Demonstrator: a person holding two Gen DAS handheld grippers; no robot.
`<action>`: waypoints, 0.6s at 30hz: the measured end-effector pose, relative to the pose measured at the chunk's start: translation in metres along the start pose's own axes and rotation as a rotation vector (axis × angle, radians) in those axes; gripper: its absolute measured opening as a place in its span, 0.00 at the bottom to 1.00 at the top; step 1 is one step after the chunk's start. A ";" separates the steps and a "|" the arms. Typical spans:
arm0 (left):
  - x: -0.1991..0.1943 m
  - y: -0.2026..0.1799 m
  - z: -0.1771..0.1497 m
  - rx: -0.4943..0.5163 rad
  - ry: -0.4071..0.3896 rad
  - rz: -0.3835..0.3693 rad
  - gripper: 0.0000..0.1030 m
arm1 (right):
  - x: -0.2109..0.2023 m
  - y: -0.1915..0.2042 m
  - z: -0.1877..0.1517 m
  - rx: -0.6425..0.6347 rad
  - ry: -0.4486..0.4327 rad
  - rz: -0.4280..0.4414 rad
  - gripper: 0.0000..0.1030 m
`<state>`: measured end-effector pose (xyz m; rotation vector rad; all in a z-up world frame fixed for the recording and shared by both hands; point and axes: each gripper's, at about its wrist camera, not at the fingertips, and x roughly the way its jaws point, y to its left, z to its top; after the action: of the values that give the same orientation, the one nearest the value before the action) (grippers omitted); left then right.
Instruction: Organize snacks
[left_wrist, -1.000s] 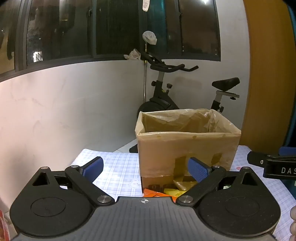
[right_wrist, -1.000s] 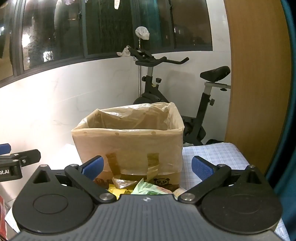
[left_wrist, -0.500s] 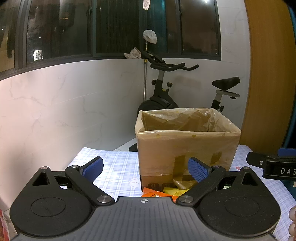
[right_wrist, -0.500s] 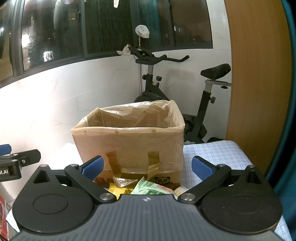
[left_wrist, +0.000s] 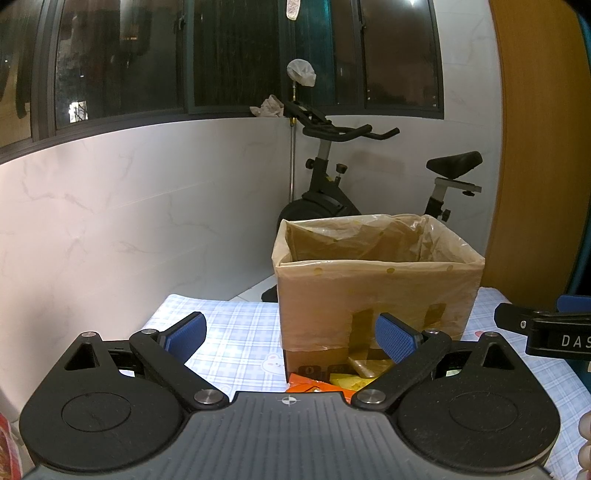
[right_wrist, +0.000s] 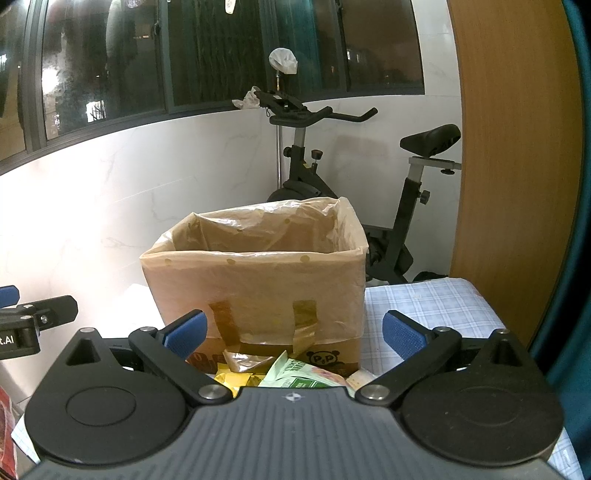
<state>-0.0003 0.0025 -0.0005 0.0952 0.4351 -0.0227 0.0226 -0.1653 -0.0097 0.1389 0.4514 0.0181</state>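
A cardboard box lined with a tan plastic bag (left_wrist: 376, 291) (right_wrist: 258, 284) stands on the checked tablecloth. Several snack packets lie at its near foot: an orange one (left_wrist: 310, 384), yellow ones (left_wrist: 347, 378) (right_wrist: 236, 378), a gold one (right_wrist: 243, 360) and a green one (right_wrist: 295, 374). My left gripper (left_wrist: 291, 334) is open, above and just short of the packets, holding nothing. My right gripper (right_wrist: 293, 334) is open too, hovering over the same pile with nothing between its fingers. Each gripper's tip shows at the edge of the other's view.
The blue-checked tablecloth (left_wrist: 229, 332) (right_wrist: 424, 306) covers the table. Behind it are an exercise bike (left_wrist: 332, 184) (right_wrist: 406, 206), a white marble wall and dark windows. A wooden panel (right_wrist: 513, 147) rises at the right. A red package edge (right_wrist: 5, 435) sits at the far left.
Both grippers have tilted or lifted slightly, so the box sits a little lower in each view. Nothing was grasped or released.
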 end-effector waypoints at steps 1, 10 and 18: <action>0.000 0.000 0.000 0.000 0.000 -0.001 0.96 | 0.000 0.000 0.000 -0.001 0.000 0.000 1.00; 0.000 0.000 0.000 -0.001 0.000 0.001 0.96 | 0.002 0.000 -0.001 -0.004 -0.002 0.001 1.00; 0.000 0.000 0.000 0.000 0.000 0.000 0.96 | 0.002 0.000 -0.001 -0.003 -0.001 0.002 1.00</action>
<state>-0.0003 0.0028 -0.0005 0.0952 0.4354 -0.0227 0.0238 -0.1647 -0.0114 0.1360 0.4500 0.0204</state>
